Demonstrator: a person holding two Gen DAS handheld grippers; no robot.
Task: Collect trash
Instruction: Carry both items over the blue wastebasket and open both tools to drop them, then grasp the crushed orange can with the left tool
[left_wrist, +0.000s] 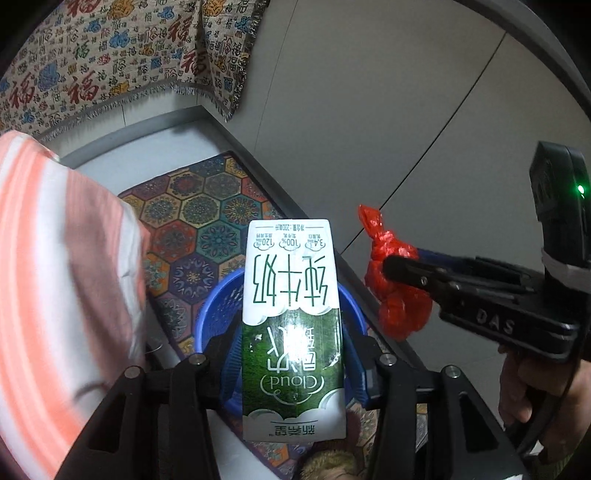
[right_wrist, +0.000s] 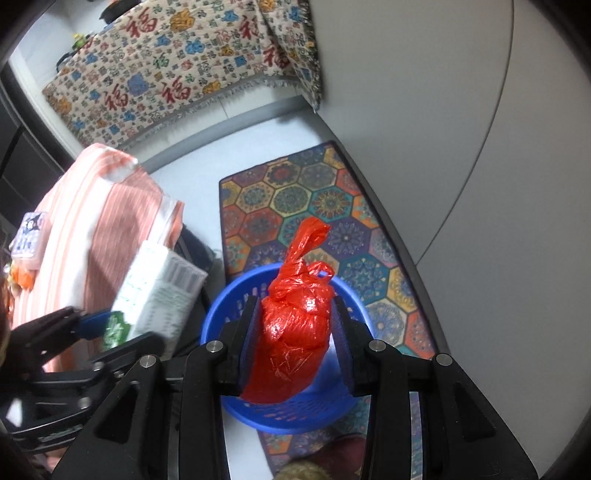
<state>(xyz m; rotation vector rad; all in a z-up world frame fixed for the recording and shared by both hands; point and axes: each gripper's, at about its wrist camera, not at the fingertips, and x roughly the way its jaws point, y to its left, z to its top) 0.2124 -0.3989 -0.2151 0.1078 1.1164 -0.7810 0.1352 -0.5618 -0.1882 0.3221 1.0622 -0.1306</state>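
Note:
A green and white milk carton (left_wrist: 291, 325) stands lengthwise between the fingers of my left gripper (left_wrist: 291, 314), whose pads lie against its side edges. It hangs over a blue plastic basket (left_wrist: 210, 317) on the floor. In the right wrist view the same carton (right_wrist: 159, 291) and left gripper (right_wrist: 110, 325) show at the left, beside the basket (right_wrist: 229, 306). My right gripper (right_wrist: 295, 314) is shut on a knotted red plastic bag (right_wrist: 295, 325) directly above the basket. In the left wrist view the bag (left_wrist: 399, 299) and right gripper (left_wrist: 395, 262) are at the right.
The basket rests on a hexagon-patterned rug (right_wrist: 314, 199) along a grey wall (right_wrist: 480, 147). A pink striped cloth (right_wrist: 103, 206) covers furniture at the left. A patterned blanket (right_wrist: 166, 74) hangs at the back. A person's hand (left_wrist: 532, 384) holds the right gripper's handle.

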